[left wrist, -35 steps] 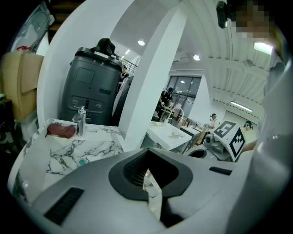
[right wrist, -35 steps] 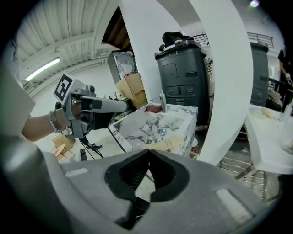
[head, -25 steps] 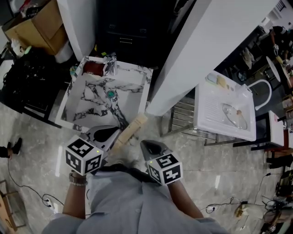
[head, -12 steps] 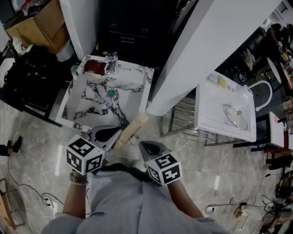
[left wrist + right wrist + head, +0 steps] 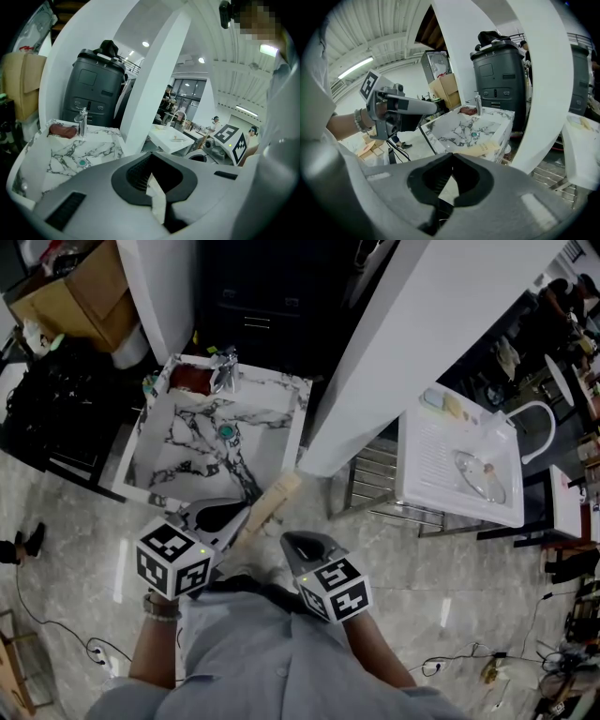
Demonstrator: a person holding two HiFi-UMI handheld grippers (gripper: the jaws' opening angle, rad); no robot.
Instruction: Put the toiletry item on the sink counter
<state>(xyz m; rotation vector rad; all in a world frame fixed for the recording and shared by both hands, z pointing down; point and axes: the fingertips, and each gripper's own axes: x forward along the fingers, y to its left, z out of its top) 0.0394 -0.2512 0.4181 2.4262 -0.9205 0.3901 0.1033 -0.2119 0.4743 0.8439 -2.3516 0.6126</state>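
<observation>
A long beige toiletry box point(image 5: 270, 504) slants from my left gripper point(image 5: 236, 516) toward the near right corner of the marble sink counter point(image 5: 302, 420). Through the left gripper view only a pale strip of the box point(image 5: 155, 197) shows, clamped between the shut jaws of the left gripper point(image 5: 151, 158). The right gripper view has the box point(image 5: 480, 150) just beyond the jaw tips, over the sink's near edge point(image 5: 440, 140). My right gripper point(image 5: 296, 542) hangs beside the box, and in its own view this gripper point(image 5: 451, 157) has its jaws together with nothing held.
The basin holds a chrome faucet point(image 5: 223, 371), a dark red item point(image 5: 192, 379) and a green drain point(image 5: 226, 432). A white column point(image 5: 403, 334) stands right of it, then a second white sink unit point(image 5: 459, 470). A black machine point(image 5: 262, 296) and cardboard boxes point(image 5: 80, 287) stand behind.
The right gripper has edged slightly left toward the box. The left gripper and the box have stayed where they were.
</observation>
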